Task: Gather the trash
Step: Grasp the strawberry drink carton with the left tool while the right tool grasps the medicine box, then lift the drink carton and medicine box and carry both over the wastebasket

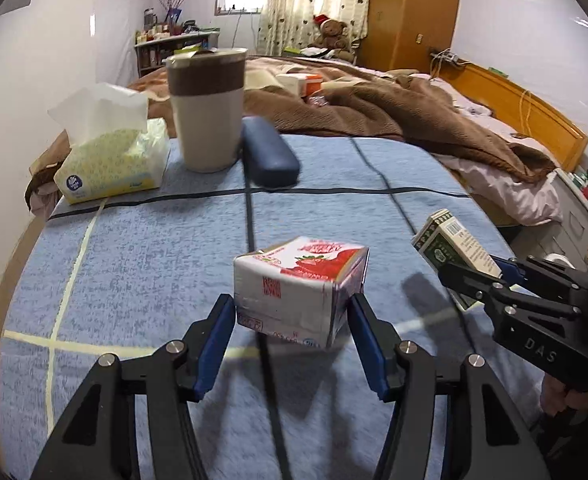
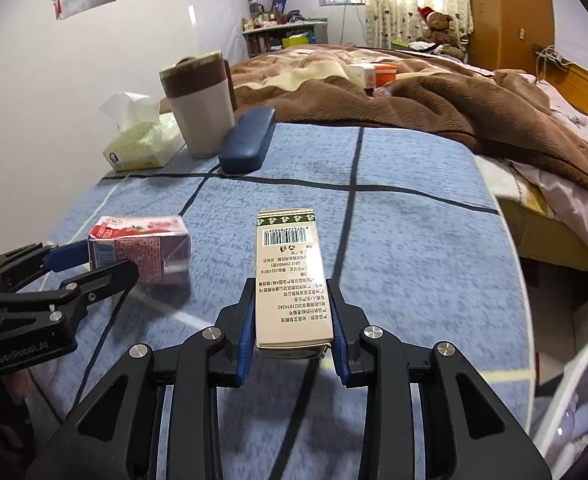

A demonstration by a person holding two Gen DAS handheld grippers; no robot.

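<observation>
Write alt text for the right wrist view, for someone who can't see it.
The right gripper clamps a tall barcoded carton above a blue tablecloth. At left, the left gripper holds a strawberry carton.

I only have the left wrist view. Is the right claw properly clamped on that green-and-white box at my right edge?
Observer: Yes. In the right wrist view, the right claw presses both long sides of the green-and-white box, with the barcode face up.
Operator: Any bin? I see none.
Observer: A white-rimmed container shows at that view's lower right edge. Its contents are blurred.
Operator: And my carton?
Observer: The side of the red-and-white carton in the left claw is covered in small print.
</observation>
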